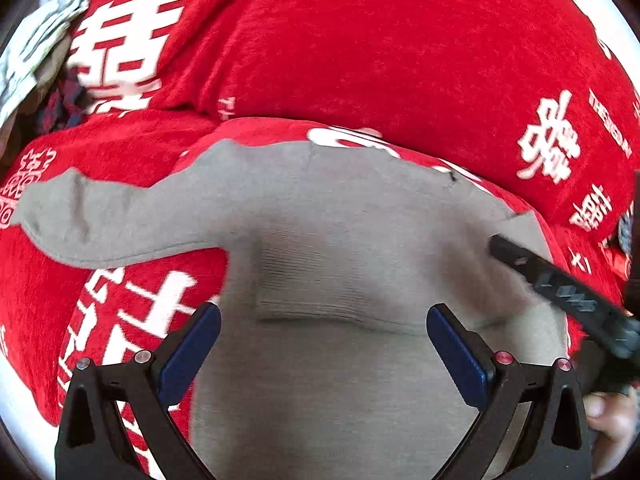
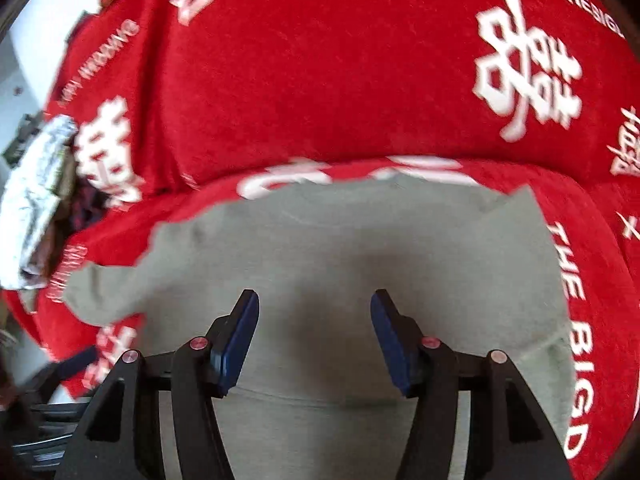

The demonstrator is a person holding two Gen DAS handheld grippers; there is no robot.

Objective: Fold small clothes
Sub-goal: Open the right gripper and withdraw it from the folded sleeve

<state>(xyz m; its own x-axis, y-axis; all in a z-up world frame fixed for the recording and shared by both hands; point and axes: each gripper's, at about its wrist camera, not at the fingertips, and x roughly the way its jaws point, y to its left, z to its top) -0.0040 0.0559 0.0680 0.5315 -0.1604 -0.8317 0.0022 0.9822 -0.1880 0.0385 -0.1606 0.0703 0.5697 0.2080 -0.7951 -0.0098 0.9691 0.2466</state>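
While one grey garment lies flat, two grippers, left and right, gape empty.

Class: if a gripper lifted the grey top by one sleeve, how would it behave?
Probably floppy: the grey top lies limp and creased, its sleeve draped flat. Likely light, being thin knit. It may drag on the fuzzy red blanket.

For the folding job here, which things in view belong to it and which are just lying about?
Part of the job:
- grey top, spread flat, one sleeve out
- left gripper, open
- right gripper, open

Lying about:
- red blanket with white characters, underneath
- pale patterned cloth at the left edge
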